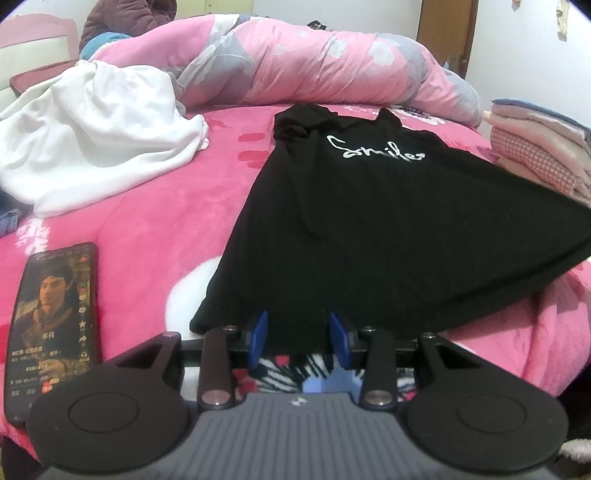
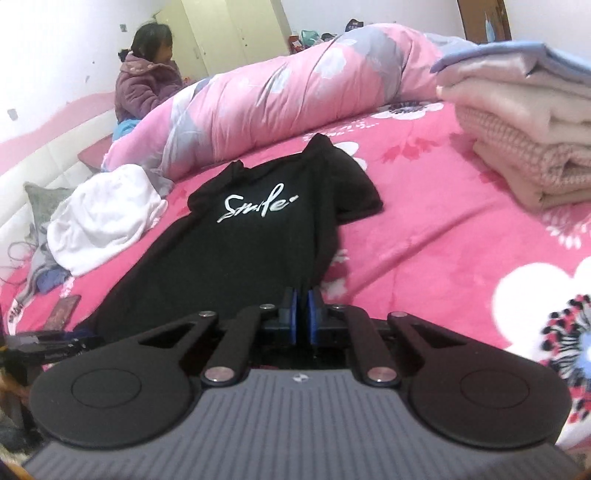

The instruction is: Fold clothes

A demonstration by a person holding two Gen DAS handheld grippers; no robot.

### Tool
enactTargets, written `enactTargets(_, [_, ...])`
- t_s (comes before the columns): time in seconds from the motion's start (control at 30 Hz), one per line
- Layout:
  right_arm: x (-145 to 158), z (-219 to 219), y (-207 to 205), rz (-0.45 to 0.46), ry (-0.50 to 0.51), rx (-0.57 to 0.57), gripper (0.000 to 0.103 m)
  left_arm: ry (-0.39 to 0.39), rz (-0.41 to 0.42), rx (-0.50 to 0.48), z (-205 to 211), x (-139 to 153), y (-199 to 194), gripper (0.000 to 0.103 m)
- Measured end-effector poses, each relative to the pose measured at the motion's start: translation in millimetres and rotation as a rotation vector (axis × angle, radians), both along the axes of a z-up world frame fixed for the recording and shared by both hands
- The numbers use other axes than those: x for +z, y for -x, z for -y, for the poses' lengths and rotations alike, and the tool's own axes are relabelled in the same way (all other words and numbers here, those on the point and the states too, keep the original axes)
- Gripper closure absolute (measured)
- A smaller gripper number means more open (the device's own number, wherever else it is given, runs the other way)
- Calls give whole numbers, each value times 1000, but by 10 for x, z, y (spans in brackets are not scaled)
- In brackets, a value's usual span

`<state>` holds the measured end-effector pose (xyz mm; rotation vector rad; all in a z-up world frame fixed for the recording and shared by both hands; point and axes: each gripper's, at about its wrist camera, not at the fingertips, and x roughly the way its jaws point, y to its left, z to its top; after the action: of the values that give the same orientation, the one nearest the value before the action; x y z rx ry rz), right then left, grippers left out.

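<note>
Black shirt (image 1: 369, 229) on pink bed (image 1: 155, 221)

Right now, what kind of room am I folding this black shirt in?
Most likely a home bedroom. A bed spread with a pink floral blanket fills the view, a rolled pink and grey flowered quilt lies across its far side, and cream wardrobe doors stand against the back wall.

Plain white walls (image 2: 55, 55), pale cream wardrobe doors (image 2: 229, 33) in the far corner, a brown wooden door (image 1: 447, 33) at right, a padded cream-and-pink headboard (image 2: 55, 155) along the bed's side.
</note>
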<state>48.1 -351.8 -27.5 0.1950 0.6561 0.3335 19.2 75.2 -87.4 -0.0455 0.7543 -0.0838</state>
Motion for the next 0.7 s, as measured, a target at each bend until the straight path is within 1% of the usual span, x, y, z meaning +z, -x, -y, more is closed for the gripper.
enactTargets(0.07, [-160, 8, -50, -46, 40, -1, 99, 1, -1, -2, -1, 4, 22, 64])
enactTargets(0.13, [-414, -32, -137, -105, 125, -6, 98, 5, -2, -10, -1, 18, 45, 64])
enactTargets(0.2, [-611, -43, -211, -151, 150, -14, 97, 10, -2, -23, -3, 41, 73, 64])
enactTargets(0.23, [-631, -34, -218, -149, 143, -21, 97, 8, 3, -33, -4, 60, 99, 62])
enactTargets(0.27, [-612, -35, -203, -143, 135, -24, 96, 7, 10, -41, -8, 80, 126, 61])
enactTargets(0.33, [-536, -12, -163, -115, 119, -35, 90, 14, 37, -51, -35, 128, 177, 55])
enactTargets(0.37, [-495, 16, -139, -103, 116, -47, 86, 19, 51, -55, -49, 154, 199, 55])
enactTargets(0.4, [-450, 66, -124, -95, 110, -64, 82, 26, 66, -58, -66, 187, 212, 54])
enactTargets(0.53, [-238, 255, -102, -49, 83, -159, 75, 52, 127, -72, -116, 325, 204, 49])
enactTargets(0.57, [-173, 264, -118, -33, 83, -170, 68, 56, 135, -76, -118, 352, 177, 49])
enactTargets(0.6, [-108, 273, -133, -18, 84, -181, 56, 59, 142, -80, -114, 372, 139, 49])
enactTargets(0.63, [-30, 254, -185, -1, 91, -179, 52, 60, 144, -79, -106, 385, 84, 49])
enactTargets(0.7, [128, 95, -319, 40, 118, -137, 45, 66, 138, -67, -85, 399, -47, 49])
